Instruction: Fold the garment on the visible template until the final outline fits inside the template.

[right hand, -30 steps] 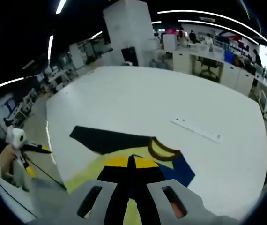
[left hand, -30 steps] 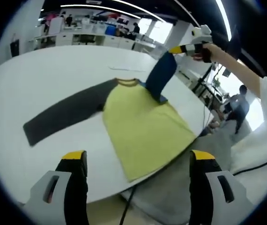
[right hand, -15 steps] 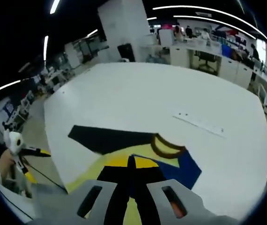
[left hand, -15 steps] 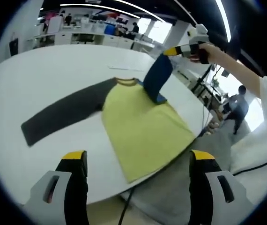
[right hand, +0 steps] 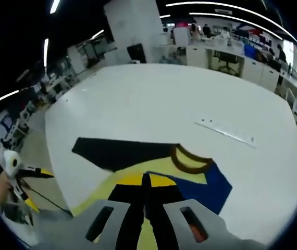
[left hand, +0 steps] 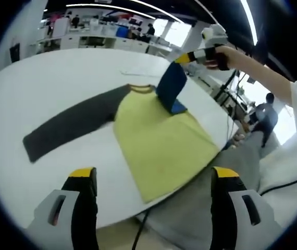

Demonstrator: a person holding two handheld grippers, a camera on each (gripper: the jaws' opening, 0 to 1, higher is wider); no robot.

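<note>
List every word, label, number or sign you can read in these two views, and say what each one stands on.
None can be read.
The shirt, with its yellow body, dark sleeve and blue sleeve, bears no print or label.
The white table carries a pale strip with small dark dots, no legible marks.
The right gripper and left gripper show no lettering.
Anything on the far office shelves is too small and blurred.
</note>
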